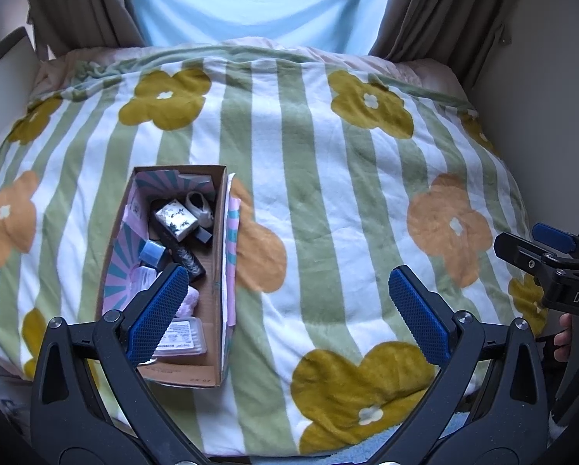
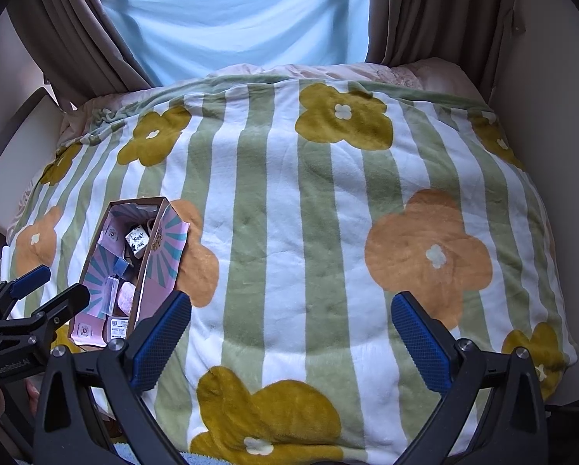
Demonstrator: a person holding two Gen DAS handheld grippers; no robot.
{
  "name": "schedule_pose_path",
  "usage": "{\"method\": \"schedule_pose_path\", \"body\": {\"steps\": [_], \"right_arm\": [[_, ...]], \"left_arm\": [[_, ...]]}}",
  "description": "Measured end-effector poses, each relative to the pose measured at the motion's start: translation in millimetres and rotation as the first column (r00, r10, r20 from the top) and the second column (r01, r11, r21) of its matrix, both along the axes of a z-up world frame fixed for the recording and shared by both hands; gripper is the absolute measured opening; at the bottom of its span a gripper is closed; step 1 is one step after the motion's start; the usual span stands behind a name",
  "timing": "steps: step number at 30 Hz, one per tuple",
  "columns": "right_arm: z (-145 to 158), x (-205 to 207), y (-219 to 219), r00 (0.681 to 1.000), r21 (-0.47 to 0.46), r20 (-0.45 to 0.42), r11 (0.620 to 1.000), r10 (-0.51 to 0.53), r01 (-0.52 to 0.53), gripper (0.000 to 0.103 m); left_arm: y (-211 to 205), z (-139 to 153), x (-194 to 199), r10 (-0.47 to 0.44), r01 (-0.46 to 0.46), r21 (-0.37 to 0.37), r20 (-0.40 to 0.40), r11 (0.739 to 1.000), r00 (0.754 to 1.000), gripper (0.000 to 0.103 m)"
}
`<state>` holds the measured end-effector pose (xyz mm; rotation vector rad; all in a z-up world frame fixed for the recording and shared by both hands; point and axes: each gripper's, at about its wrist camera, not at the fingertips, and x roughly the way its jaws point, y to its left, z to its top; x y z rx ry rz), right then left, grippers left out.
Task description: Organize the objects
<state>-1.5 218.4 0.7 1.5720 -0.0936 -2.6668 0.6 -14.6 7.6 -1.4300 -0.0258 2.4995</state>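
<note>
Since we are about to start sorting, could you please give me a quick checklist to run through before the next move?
1. Left hand-held gripper open and empty: ok.
2. Right hand-held gripper open and empty: ok.
3. Cardboard box upright on the blanket: ok.
4. Items gathered inside the box, none loose on the blanket: ok.
5. Box top open for access: ok.
6. Which item goes where: cannot tell.

cardboard box (image 1: pixel 217 271) contents partly behind fingers (image 1: pixel 157 310), labels unreadable
</note>
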Motion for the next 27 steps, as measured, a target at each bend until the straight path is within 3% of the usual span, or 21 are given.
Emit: {"method": "schedule_pose_path", "body": {"steps": [21, 27], "right_arm": [[-0.1, -1.0, -0.6, 1.000, 0.000, 0.000, 1.000, -0.001, 0.001, 0.102], [0.0, -0.9, -0.8, 1.000, 0.001, 0.000, 1.000, -0.001, 0.001, 0.102]], "left_arm": [[-0.5, 3.2, -9.2, 0.009, -0.009, -0.002, -0.009, 1.000, 1.000, 0.103], [-4.3, 0.9, -10.6, 0.030, -0.030, 0.032, 0.008, 0.999, 1.000, 0.103]]}}
